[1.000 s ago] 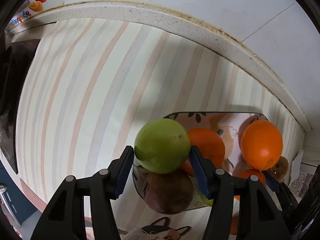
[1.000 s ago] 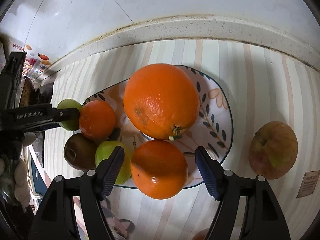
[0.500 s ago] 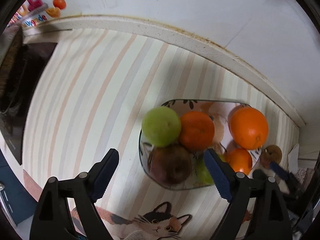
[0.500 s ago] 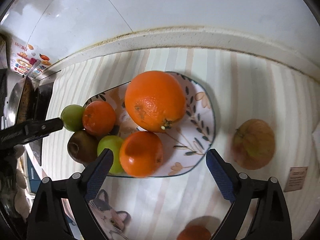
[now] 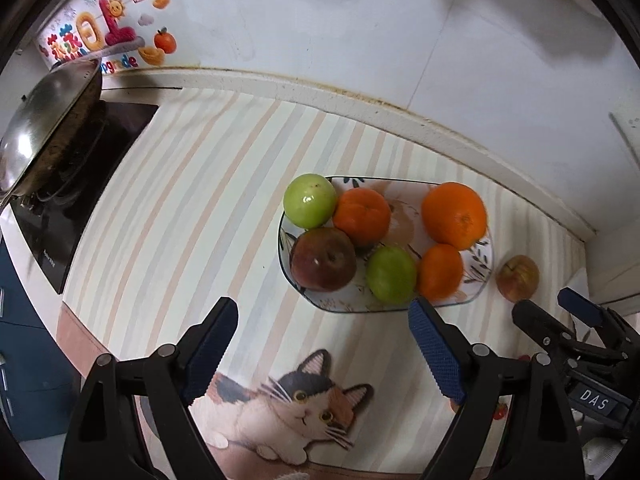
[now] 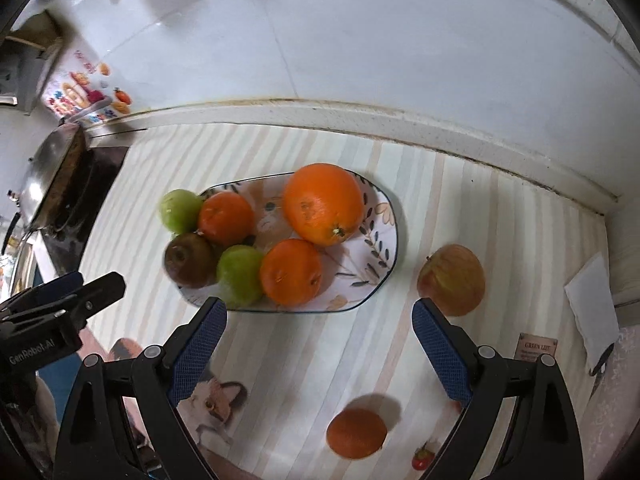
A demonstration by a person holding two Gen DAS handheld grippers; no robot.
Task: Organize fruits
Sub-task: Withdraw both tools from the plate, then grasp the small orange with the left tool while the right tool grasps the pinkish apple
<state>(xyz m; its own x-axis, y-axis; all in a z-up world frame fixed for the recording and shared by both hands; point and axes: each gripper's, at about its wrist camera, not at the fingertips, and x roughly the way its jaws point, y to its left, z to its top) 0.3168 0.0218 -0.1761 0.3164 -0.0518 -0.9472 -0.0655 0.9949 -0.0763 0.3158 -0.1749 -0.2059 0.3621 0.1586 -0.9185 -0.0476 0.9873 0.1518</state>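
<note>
A patterned plate [image 5: 478, 282] [image 6: 378, 256] on the striped mat holds several fruits: two green apples [image 5: 310, 200] [image 5: 391, 274], a dark red apple [image 5: 323, 260], two small oranges [image 5: 362, 216] [image 5: 440, 272] and a big orange [image 5: 454, 216] [image 6: 323, 204]. A reddish apple [image 6: 451, 280] [image 5: 518, 278] lies on the mat right of the plate. A small orange [image 6: 356, 432] lies nearer, between my right fingers. My left gripper [image 5: 324, 344] is open and empty, pulled back from the plate. My right gripper [image 6: 320, 348] is open and empty, also back from the plate.
A wok [image 5: 44, 128] sits on a black stove [image 5: 80, 184] at the left. The counter's raised back edge and the tiled wall [image 5: 360, 40] run behind the plate. A white paper [image 6: 596, 308] lies at the far right. A cat picture [image 5: 296, 404] is printed on the mat.
My left gripper let go of the green apple on the plate's left end, opened wide and drew back. My right gripper also drew back from the plate, bringing the loose orange into view.
</note>
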